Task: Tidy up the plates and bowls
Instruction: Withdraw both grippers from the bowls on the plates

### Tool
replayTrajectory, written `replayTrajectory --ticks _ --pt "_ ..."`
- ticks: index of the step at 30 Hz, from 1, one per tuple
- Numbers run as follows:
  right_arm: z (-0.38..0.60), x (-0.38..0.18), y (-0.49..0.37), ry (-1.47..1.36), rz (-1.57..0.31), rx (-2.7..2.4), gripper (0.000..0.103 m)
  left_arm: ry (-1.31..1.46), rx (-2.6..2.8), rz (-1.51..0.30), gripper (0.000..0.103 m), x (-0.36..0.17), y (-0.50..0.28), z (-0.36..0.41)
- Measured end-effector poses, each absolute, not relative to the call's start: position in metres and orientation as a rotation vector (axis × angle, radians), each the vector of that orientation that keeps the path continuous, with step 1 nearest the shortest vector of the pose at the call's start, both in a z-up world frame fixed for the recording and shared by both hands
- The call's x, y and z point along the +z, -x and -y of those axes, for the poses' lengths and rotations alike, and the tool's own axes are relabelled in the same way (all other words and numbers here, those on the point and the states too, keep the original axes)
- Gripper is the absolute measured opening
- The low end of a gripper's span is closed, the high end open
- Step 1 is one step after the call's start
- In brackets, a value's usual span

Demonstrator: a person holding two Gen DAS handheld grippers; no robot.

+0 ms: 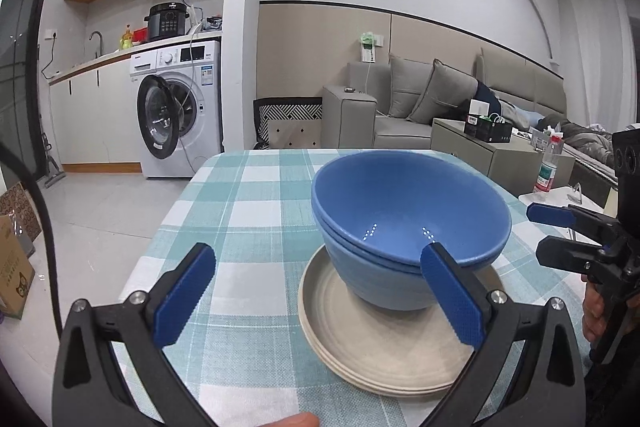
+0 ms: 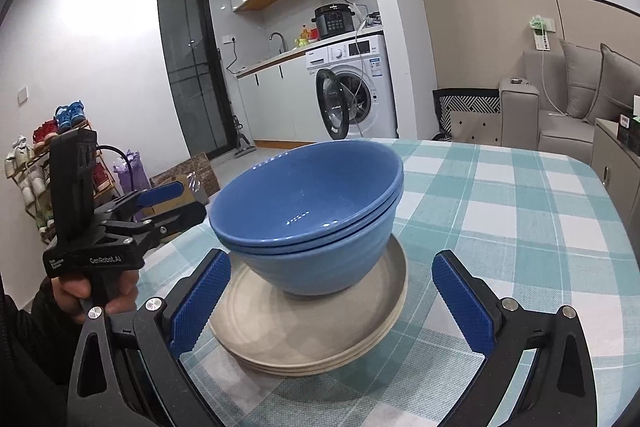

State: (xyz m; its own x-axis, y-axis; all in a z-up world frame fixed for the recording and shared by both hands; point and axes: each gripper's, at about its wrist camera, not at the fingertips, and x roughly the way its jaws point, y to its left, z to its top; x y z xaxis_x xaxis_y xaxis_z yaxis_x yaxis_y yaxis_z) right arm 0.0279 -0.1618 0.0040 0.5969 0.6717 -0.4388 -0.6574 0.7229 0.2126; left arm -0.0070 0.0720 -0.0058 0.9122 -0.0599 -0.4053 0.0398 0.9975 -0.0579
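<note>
Checked teal-and-white cloth covers the table (image 1: 240, 195), with a washing machine (image 1: 180, 107) behind. From left to right: left gripper (image 1: 316, 291), fingers spread and grasping nothing; two nested blue bowls (image 1: 408, 211) on stacked beige plates (image 1: 380, 347) near the table's near edge; right gripper (image 2: 332, 303), likewise released
</note>
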Motion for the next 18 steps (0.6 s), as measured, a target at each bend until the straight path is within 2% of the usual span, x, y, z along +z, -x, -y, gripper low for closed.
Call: replayTrajectory --ticks 18 --pt "0.163 -0.011 -0.010 0.008 -0.451 0.754 0.103 0.036 -0.011 -0.399 0.103 -0.031 0.023 -0.071"
